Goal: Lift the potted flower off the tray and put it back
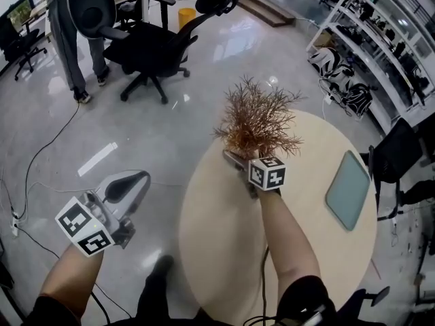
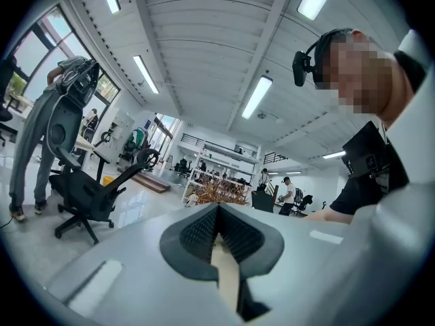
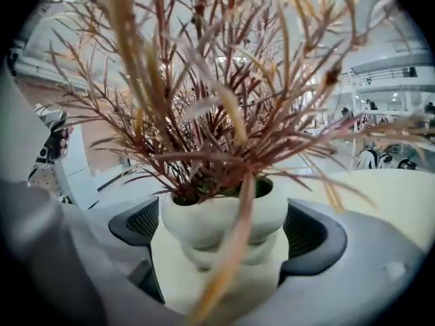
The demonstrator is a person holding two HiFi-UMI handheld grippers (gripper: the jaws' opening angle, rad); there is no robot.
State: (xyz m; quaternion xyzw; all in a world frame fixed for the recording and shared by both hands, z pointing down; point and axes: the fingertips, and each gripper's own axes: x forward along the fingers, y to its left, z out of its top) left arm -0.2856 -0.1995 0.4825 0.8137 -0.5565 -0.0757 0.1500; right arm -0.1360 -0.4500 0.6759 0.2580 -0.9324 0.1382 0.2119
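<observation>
Round table (image 1: 224, 250), right tongs (image 1: 239, 163) spread loosely around potted flower (image 1: 258, 124), tray (image 1: 348, 189) by rim at 3 o'clock, left tongs (image 1: 132, 182) closed off-table at 8.

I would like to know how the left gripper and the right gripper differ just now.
The left gripper's fingers are together, empty; the right gripper's fingers stand wide either side of the potted flower's pot. The left gripper hangs over the floor, the right gripper over the round table. Both bear marker cubes.
</observation>
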